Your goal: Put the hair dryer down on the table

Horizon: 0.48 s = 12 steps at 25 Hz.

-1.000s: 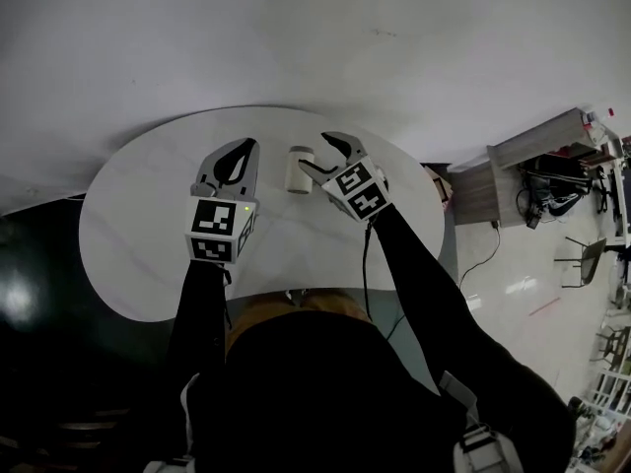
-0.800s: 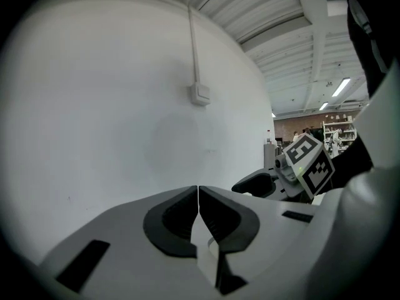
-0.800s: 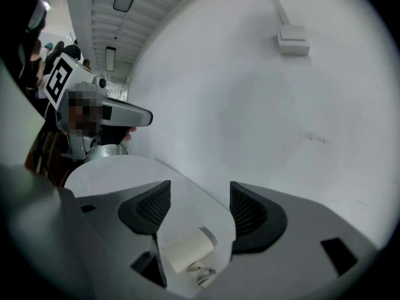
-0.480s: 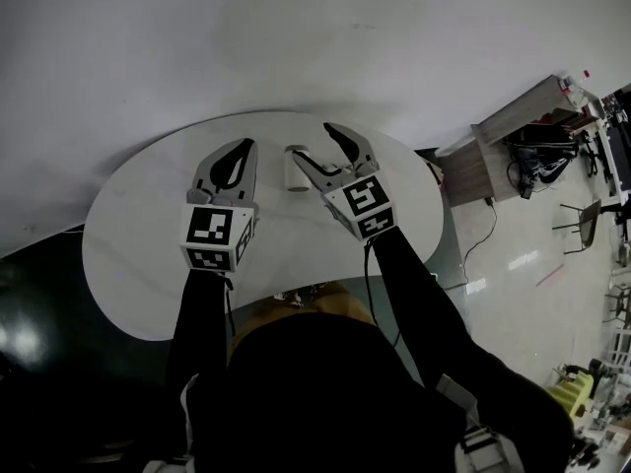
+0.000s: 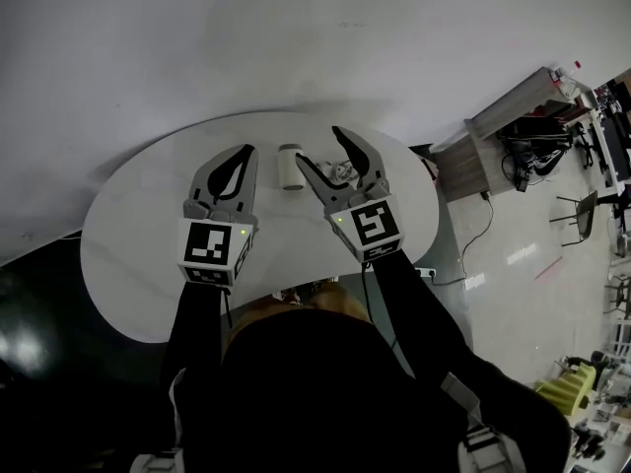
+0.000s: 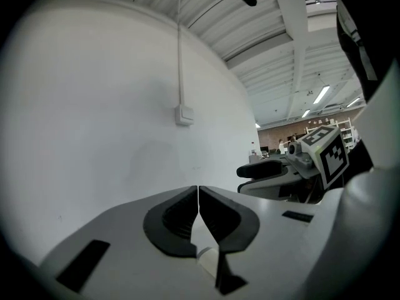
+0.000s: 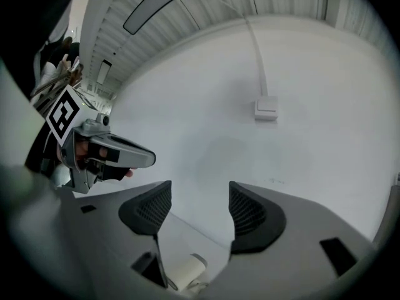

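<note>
The person reaches both arms forward over the round white table (image 5: pixel 128 225), black sleeves side by side, each hand carrying a gripper that points away from the body toward the wall. The left gripper (image 5: pixel 246 150) is held level over the table's middle, its marker cube (image 5: pixel 212 244) nearest the person; in the left gripper view its jaws (image 6: pixel 198 187) meet tip to tip with nothing between them. The right gripper (image 5: pixel 318 145) angles slightly toward the left one, its marker cube (image 5: pixel 370 227) tilted up, and in the right gripper view its jaws (image 7: pixel 200 195) stand wide apart, clamped on nothing. The white hair dryer (image 5: pixel 290 168) lies on the table between the two grippers, just beside the right gripper's inner jaw. From the right gripper view, its pale barrel (image 7: pixel 186 270) rests low on the tabletop beneath the open jaws, apart from both pads. A wooden cabinet (image 5: pixel 503 126) stands on the floor to the right of the table.
</note>
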{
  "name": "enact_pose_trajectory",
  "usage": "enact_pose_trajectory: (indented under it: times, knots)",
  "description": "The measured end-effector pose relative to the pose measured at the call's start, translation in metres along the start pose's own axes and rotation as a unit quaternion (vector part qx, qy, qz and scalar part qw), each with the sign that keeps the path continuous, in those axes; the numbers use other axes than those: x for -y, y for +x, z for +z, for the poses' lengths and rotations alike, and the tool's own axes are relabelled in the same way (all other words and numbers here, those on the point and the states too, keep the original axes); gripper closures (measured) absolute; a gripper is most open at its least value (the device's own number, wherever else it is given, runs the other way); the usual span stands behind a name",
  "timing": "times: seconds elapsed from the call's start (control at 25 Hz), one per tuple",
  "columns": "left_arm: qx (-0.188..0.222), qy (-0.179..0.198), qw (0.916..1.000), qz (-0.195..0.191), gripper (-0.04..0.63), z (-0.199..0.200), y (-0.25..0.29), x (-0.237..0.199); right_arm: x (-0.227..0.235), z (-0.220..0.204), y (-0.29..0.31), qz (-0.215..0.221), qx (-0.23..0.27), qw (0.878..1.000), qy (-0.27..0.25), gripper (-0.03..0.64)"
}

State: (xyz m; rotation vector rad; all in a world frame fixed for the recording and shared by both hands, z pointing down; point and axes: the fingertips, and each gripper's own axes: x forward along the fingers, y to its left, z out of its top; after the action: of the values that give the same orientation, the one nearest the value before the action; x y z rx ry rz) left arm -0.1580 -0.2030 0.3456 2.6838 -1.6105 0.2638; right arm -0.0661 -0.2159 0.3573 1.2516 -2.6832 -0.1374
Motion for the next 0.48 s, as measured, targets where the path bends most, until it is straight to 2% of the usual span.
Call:
enact_pose_trajectory:
  times: [0.16, 0.28, 0.32, 0.44, 0.48]
  knots:
    - [0.009, 0.016, 0.9998, -0.008, 0.575, 0.002, -0.005, 0.002, -0.001, 0.008, -0.011, -0.007, 0.019, 1.000, 0.013, 0.375]
    - [0.003, 0.011, 0.9999, -0.005, 0.575, -0.001, -0.007, -0.002, 0.001, 0.010, -0.014, -0.010, 0.035, 0.999, -0.013, 0.397]
    - [0.006, 0.010, 0.9999, -0.003, 0.575, 0.000, -0.008, -0.003, 0.002, 0.010, -0.014, -0.011, 0.040, 0.999, -0.026, 0.425]
    - [0.019, 0.018, 0.9996, -0.001, 0.575, 0.004, -0.008, -0.003, 0.005, 0.011, -0.016, -0.018, 0.045, 0.998, -0.043, 0.574]
    - [0.024, 0.020, 0.9995, 0.001, 0.575, 0.005, -0.008, -0.003, 0.006, 0.011, -0.017, -0.021, 0.041, 0.998, -0.040, 0.588]
